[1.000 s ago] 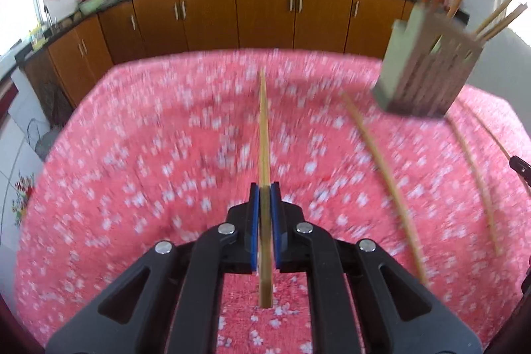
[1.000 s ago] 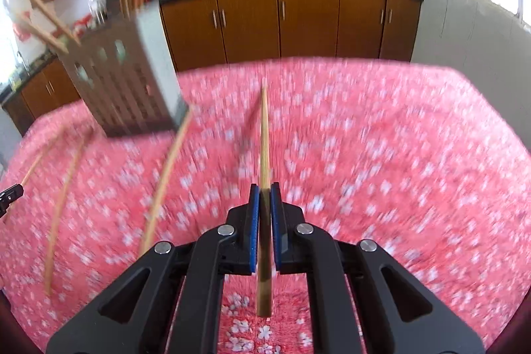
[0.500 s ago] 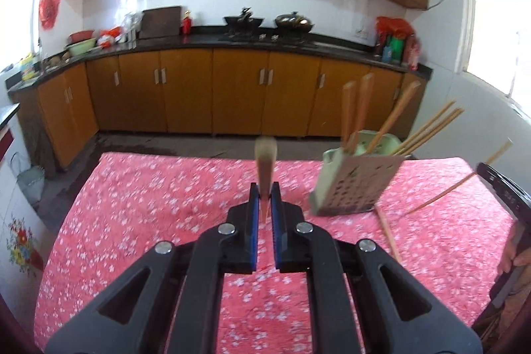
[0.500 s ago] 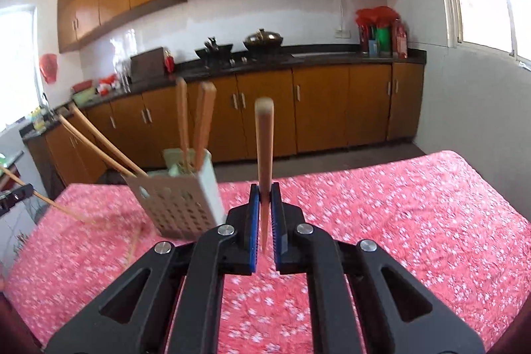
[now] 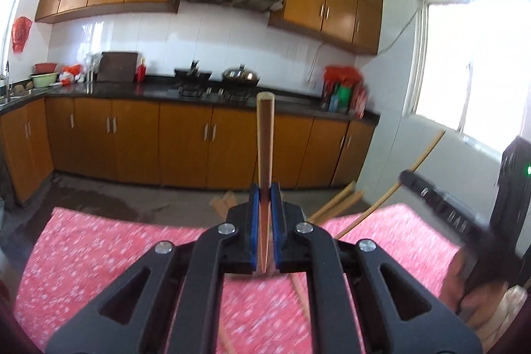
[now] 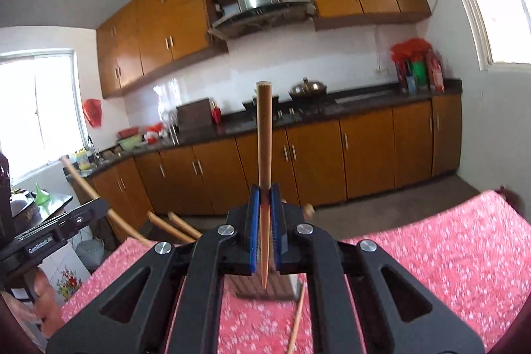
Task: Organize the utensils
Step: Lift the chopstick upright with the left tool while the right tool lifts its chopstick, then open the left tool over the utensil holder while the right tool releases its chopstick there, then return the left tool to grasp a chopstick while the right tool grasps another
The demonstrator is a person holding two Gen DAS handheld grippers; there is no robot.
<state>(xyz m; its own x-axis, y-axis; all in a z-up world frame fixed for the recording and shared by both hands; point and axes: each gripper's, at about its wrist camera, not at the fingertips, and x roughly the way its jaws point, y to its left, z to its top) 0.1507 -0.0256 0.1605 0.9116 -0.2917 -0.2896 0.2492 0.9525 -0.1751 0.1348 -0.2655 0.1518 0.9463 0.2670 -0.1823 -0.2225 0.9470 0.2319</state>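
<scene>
Above the red cloth (image 5: 99, 241), both jaws pinch chopsticks (image 5: 265, 148) (image 6: 264, 135); "GenRobot" label blurred.

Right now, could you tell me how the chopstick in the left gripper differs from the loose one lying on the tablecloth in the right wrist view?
The held chopstick is raised, clamped in the left gripper; the loose chopstick lies free on the red tablecloth. The held one points away from the camera; the loose one lies beside the holder. Both are plain wood.
</scene>
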